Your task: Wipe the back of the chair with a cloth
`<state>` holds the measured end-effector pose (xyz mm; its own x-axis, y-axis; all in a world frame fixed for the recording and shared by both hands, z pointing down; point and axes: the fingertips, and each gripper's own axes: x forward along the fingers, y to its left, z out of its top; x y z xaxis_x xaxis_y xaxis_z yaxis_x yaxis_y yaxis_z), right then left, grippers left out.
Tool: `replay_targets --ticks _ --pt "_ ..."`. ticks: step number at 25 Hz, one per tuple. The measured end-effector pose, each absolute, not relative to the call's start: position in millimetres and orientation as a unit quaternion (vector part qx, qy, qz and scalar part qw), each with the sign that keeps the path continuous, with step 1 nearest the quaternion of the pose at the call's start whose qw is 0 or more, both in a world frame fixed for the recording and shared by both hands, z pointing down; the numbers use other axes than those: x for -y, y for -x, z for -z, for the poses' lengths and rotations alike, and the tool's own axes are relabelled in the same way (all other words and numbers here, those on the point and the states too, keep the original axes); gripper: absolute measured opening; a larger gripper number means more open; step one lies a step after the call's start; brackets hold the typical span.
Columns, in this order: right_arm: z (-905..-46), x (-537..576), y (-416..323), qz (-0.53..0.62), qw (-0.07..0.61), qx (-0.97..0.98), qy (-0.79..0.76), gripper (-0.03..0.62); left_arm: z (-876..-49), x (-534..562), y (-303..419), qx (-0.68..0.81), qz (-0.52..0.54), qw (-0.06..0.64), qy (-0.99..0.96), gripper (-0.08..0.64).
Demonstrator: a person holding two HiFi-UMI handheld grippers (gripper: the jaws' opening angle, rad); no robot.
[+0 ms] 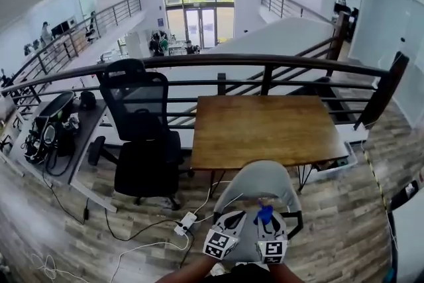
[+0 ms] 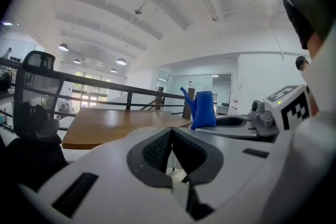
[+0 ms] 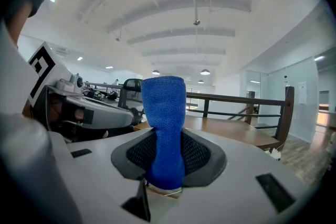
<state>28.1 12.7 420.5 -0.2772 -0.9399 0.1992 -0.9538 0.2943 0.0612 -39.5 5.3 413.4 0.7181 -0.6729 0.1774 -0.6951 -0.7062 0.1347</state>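
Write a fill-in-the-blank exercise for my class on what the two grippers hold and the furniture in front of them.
The right gripper is shut on a textured cloth coloured ___.
The left gripper is shut and holds ___.
The light grey shell chair nearest the grippers stands at a rectangular table made of ___.
Missing words: blue; nothing; wood.

One black chair [image 1: 141, 142], one grey chair [image 1: 260, 183], one wooden table [image 1: 265, 129], one cloth [image 1: 265, 214]
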Motion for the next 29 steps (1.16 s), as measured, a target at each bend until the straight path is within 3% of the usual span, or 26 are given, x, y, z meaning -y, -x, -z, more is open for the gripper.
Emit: replay_targets --ticks 6,29 --pt "-406 -18 -30 -0.005 0.125 0.802 -0.584 0.117 -399 -29 38 0.387 -0.054 0.084 -0.917 0.006" --pt "-349 -44 -58 0.049 0.063 0.858 -0.507 0.117 -349 -57 13 0.487 -0.044 0.030 -0.872 0.006"
